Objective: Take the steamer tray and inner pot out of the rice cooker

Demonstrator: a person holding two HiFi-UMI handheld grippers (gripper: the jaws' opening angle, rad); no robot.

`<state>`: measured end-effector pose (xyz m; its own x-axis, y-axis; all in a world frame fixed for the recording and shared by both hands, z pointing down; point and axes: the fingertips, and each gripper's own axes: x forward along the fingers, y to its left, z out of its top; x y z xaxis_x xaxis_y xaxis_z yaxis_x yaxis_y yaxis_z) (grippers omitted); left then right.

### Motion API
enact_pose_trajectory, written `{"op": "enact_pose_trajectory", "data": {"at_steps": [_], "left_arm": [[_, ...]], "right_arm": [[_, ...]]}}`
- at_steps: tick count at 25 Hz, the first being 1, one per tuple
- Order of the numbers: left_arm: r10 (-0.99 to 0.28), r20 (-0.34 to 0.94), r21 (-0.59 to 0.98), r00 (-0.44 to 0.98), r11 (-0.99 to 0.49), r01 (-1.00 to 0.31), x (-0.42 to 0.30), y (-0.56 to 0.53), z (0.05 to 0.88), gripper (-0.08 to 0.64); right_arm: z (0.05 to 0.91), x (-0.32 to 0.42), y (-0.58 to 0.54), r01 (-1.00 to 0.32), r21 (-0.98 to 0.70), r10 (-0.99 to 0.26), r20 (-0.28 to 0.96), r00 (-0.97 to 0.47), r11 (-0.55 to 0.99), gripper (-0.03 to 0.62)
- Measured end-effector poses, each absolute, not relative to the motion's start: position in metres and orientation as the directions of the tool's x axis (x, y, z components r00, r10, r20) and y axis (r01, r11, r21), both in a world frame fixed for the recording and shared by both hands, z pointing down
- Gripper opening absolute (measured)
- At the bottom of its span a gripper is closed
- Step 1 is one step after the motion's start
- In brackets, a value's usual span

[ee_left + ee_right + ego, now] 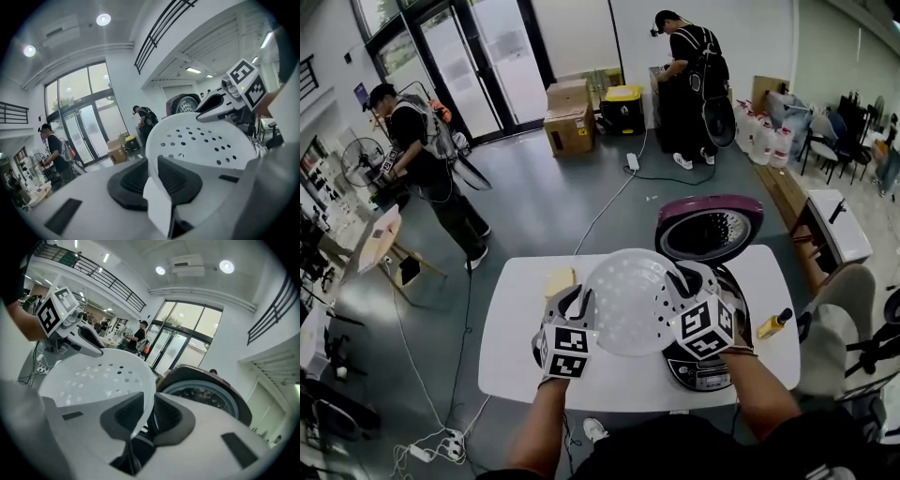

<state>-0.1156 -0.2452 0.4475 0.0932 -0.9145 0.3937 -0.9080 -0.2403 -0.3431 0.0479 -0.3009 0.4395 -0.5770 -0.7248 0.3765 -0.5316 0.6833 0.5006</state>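
The white, round plastic steamer tray with many small holes point(630, 300) is held between the two grippers, with its hollow side facing up. In the head view it hangs above the white table point(516, 328) and covers the left part of the dark rice cooker body point(705, 370), in front of the open purple lid point(710, 225), which stands upright behind it.

The left gripper point(581, 302) takes the tray at its left rim. In the left gripper view its two black pads point(133, 178) are nearly together, and the thin white rim of the tray point(201, 140) stands pressed between them.

The right gripper point(680, 286) takes the opposite rim. In the right gripper view its jaws are also almost closed, with the tray's edge point(93, 376) clamped between the dark pads point(126, 413), and the inside of the lid point(206, 397) shows just behind.

The cooker's opening is hidden under the tray, so I cannot see the inner pot.

On the table a flat yellow piece point(560, 281) lies to the left of the tray, and a small yellow bottle point(773, 323) lies to the right of the cooker
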Motion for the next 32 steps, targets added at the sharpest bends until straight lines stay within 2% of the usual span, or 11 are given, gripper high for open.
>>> {"op": "enact_pose_trajectory", "data": {"at_steps": [16,25,32], "left_arm": [[-0.906,0.423,-0.279,0.012,-0.143,-0.949,-0.329,-0.157,0.478,0.061],[-0.859,0.502,-0.256,-0.105,-0.031,-0.966,-0.459,-0.128,0.552,0.056],[-0.793,0.585,-0.213,-0.171,0.054,-0.976,-0.517,-0.107,0.630,0.051]], "right_arm": [[0.470,-0.171,-0.229,-0.450,0.480,-0.650,0.435,-0.623,0.753,0.071],[0.557,-0.312,-0.221,-0.367,0.401,-0.537,0.507,-0.675,0.839,0.071],[0.640,-0.379,-0.213,-0.302,0.326,-0.441,0.573,-0.690,0.896,0.064]]}}
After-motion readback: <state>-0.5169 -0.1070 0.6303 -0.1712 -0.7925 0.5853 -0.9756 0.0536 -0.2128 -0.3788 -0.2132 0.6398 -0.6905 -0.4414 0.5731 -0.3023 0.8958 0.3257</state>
